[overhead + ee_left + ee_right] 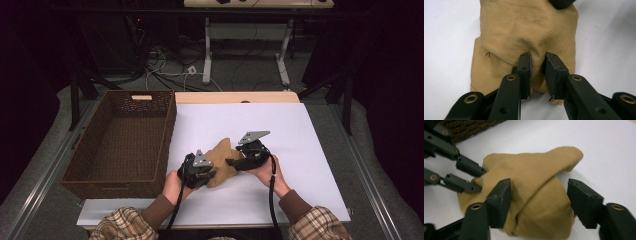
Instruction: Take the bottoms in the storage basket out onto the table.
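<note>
A: The left gripper's (536, 62) fingers (525, 66) pinch a fold of the tan cloth (529, 32); the right gripper's (540, 192) stand spread around its bulk, not yet pressing.

B: Where is the cloth?

A: Mid-bench (300, 135), with the basket (100, 180) at nine o'clock.

B: So it's the pickup step; next, I'd judge, the right closes, then both lift.

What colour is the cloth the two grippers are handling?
The cloth is plain tan, a mustard brown, with no pattern. It shows best in the right gripper view.
</note>
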A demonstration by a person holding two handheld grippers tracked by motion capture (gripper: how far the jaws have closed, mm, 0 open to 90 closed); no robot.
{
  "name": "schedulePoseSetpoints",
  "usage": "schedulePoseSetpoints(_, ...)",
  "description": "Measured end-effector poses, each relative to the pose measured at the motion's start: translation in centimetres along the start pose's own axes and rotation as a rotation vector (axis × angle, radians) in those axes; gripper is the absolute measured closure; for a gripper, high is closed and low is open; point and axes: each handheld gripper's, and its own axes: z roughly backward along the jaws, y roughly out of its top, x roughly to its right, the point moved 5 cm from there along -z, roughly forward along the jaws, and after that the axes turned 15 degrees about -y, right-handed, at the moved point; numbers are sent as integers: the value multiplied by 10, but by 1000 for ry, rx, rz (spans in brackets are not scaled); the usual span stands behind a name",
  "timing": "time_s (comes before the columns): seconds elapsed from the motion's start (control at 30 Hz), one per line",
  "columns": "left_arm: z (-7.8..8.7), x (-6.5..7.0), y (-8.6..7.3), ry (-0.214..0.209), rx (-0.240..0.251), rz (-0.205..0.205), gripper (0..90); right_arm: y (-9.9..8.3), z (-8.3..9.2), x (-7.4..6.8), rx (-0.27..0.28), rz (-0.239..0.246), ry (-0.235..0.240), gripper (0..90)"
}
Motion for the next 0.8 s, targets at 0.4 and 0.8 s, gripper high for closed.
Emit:
schedulePoseSetpoints(0.4,-2,9,2,-7,3,-70,777,-2,5,-3,10,1,29,661)
schedulePoseSetpoints(0.8,-2,2,-2,9,-32,-20,260,-9,11,-4,20,14,46,862)
